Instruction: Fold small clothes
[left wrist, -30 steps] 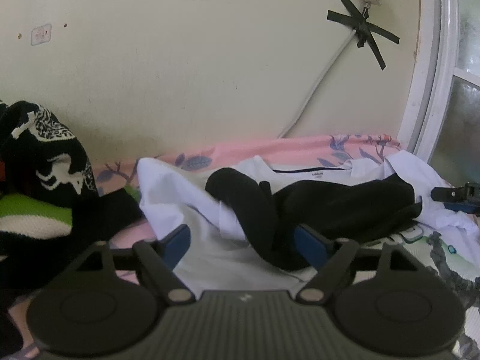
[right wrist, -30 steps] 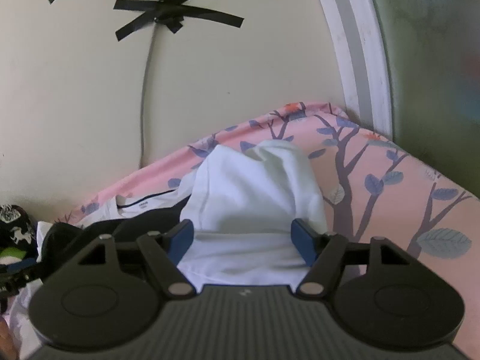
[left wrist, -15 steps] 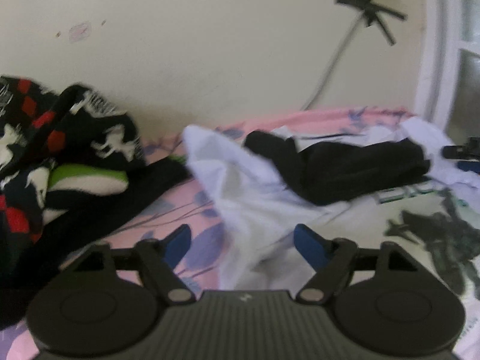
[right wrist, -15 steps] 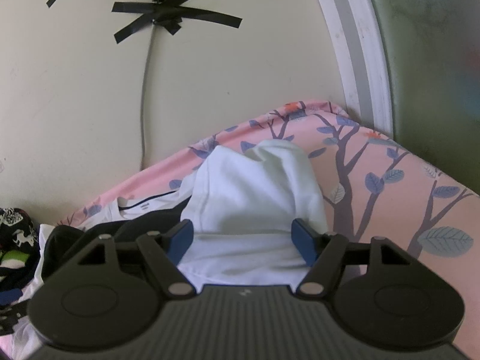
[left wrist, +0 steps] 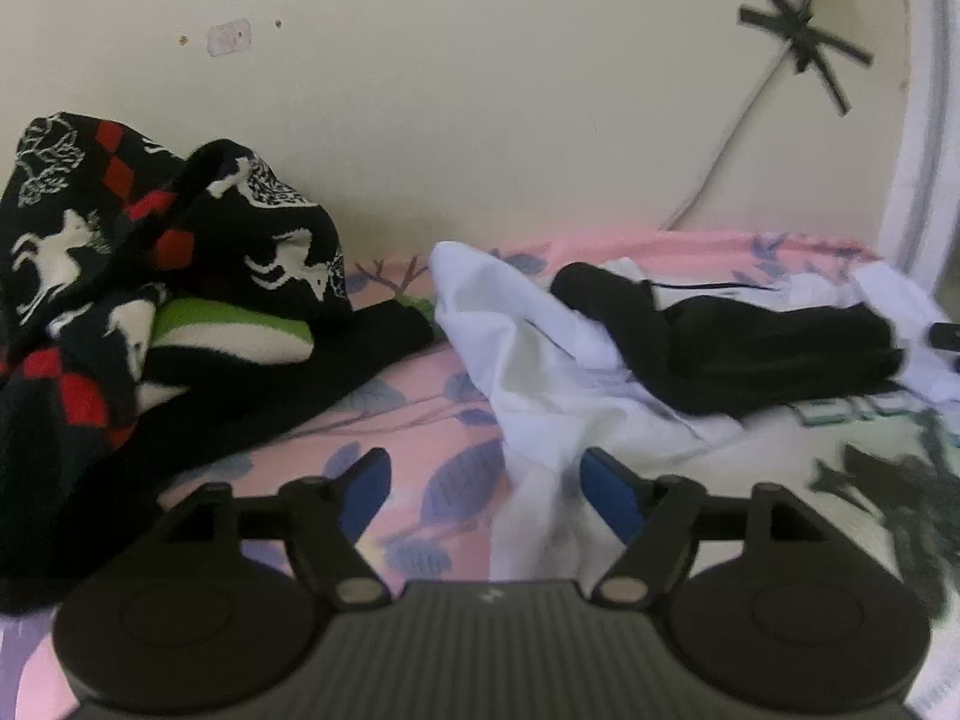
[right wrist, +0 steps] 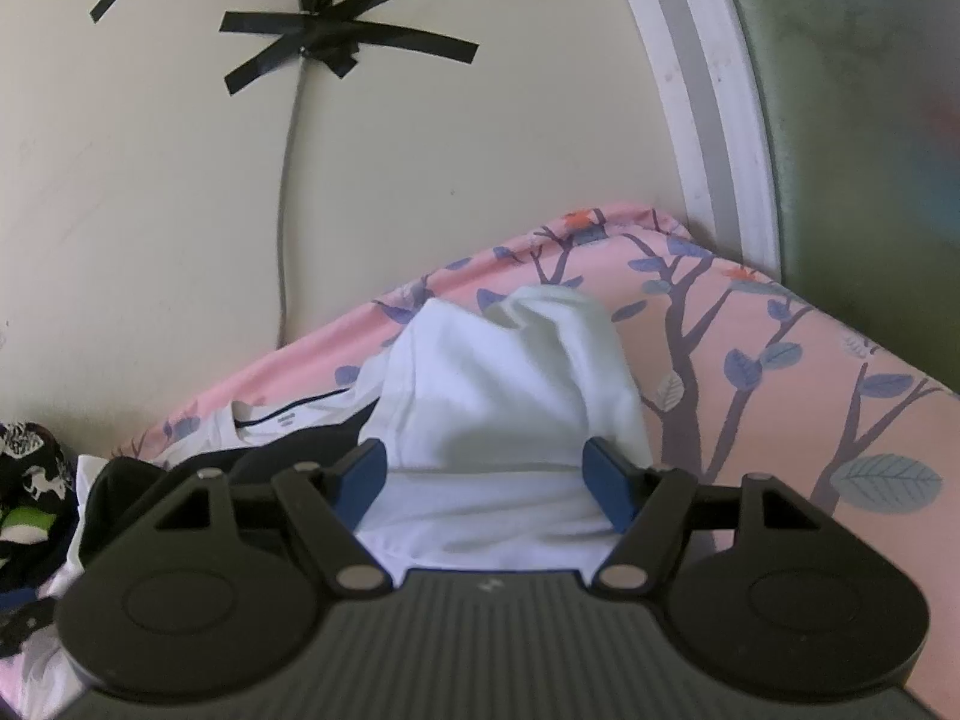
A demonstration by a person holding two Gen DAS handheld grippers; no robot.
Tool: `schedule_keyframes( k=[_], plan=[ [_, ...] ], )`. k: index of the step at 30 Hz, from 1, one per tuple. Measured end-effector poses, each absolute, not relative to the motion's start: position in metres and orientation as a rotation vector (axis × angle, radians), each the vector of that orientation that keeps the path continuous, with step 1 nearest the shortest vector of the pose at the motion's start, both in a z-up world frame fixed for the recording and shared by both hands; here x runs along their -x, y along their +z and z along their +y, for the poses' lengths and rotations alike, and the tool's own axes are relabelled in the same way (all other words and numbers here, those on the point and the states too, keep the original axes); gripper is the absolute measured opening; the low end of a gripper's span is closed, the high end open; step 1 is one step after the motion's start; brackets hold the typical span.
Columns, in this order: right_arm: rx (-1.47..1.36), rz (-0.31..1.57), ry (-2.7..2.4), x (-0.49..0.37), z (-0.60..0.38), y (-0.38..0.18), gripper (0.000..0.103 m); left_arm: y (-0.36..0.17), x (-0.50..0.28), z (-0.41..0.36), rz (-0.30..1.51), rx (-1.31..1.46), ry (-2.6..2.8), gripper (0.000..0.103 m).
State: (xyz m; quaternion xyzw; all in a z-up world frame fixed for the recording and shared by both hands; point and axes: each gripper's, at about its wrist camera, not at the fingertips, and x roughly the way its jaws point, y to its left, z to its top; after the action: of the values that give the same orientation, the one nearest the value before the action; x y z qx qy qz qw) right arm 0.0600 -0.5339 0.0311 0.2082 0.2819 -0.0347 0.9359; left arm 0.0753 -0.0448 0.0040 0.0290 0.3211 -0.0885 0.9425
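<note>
White shirt (left wrist: 540,360) lies between the opening left hand-held gripper (left wrist: 486,489) pads, unpinched.

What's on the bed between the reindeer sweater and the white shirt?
Mostly bare pink sheet, seen from the left wrist. The sweater has a black sleeve stretching almost to the white shirt.

A pink leaf-printed sheet (left wrist: 432,420) is seen spread below a cream wall (left wrist: 480,90). The left gripper (left wrist: 483,495) is held low over it, its jaws opening; a fold of the white shirt (left wrist: 528,360) lies between the blue pads (left wrist: 609,492) without being pinched. A black garment (left wrist: 750,348) is draped across the shirt further back. At the left, a black knit (left wrist: 120,252) with white, red and green patterns is heaped against the wall. A cable (left wrist: 732,138) is fixed to the wall by crossed black tape (left wrist: 801,36), beside a white frame (left wrist: 918,150).
</note>
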Motion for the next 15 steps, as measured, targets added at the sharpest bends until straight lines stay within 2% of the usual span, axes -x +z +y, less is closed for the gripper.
schedule_keyframes(
  k=[6,8,15],
  plan=[
    [-0.417,0.578,-0.072,-0.062,-0.534,0.030,0.064,0.025,0.020,-0.015,0.579,-0.050,-0.309,0.081],
    [-0.412,0.582,-0.074,-0.062,-0.532,0.030,0.065,0.032,0.060,0.002,0.550,-0.039,-0.337,0.089],
    [-0.488,0.556,-0.039,-0.040,-0.541,0.049,0.067,0.045,0.155,0.063,0.556,-0.003,-0.256,0.089]
  ],
)
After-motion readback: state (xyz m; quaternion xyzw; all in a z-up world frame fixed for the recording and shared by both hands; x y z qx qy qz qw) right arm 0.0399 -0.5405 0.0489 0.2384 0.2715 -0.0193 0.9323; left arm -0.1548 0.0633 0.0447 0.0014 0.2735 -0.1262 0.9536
